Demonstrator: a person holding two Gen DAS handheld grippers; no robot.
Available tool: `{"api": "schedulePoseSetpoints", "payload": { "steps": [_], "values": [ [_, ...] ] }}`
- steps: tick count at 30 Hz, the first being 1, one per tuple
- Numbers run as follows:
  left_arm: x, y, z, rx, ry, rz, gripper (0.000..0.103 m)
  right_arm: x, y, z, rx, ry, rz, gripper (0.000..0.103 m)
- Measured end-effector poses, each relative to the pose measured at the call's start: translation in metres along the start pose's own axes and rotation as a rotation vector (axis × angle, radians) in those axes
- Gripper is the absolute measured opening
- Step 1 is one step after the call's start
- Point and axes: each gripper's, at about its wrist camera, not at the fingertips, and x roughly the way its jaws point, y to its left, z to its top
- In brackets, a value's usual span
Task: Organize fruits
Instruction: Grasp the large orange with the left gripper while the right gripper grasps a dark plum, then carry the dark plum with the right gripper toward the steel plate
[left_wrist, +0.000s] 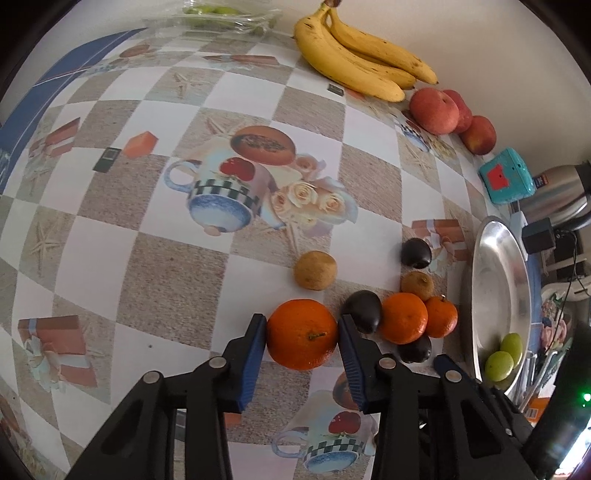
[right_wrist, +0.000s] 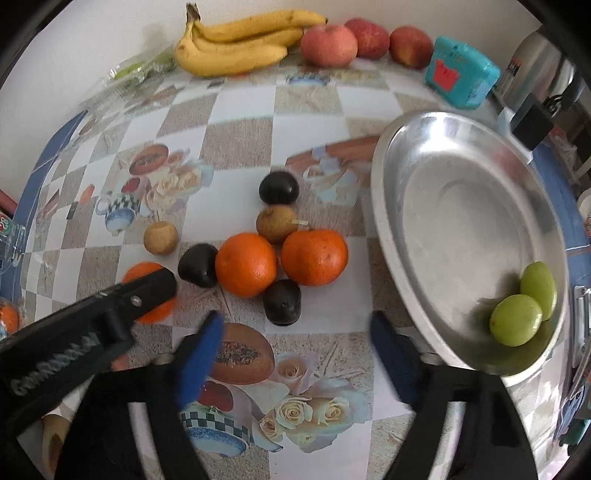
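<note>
Squeezing the orange (left_wrist: 302, 334) between my left gripper's (left_wrist: 302, 345) pads on the tablecloth (left_wrist: 147, 258); my right gripper (right_wrist: 295, 354) hangs open, empty, beside the metal tray's (right_wrist: 384, 229) near edge.

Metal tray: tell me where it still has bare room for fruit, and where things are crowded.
Most of the tray is bare; only two green fruits sit at its near right edge. The table left of the fruit cluster is bare too. It is crowded at that cluster, where the left gripper clamps an orange.
</note>
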Motion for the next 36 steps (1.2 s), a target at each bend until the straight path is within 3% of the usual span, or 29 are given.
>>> {"api": "schedulePoseSetpoints", "payload": {
  "steps": [3,5,11,16,25,36],
  "values": [
    [-0.002,0.002,0.0,-0.004,-0.005,0.006,0.042,0.001,0.0,0.0,-0.002,-0.021,-0.031,0.061],
    [-0.004,0.002,0.0,-0.003,-0.007,0.006,0.042,0.001,-0.001,0.001,-0.001,-0.023,-0.028,0.048],
    [-0.006,0.003,0.001,-0.002,-0.009,0.008,0.042,0.0,-0.002,0.002,0.004,-0.036,-0.015,0.04],
    [-0.006,0.002,0.002,-0.002,-0.01,0.012,0.042,0.0,-0.003,0.003,0.012,-0.043,-0.015,0.038],
    [-0.009,0.001,0.004,-0.005,-0.012,0.011,0.042,-0.003,0.0,0.001,0.009,-0.05,0.006,0.022],
    [-0.02,-0.001,0.004,-0.008,-0.037,0.008,0.042,-0.018,0.0,0.001,0.01,-0.086,0.014,0.022]
  ]
}}
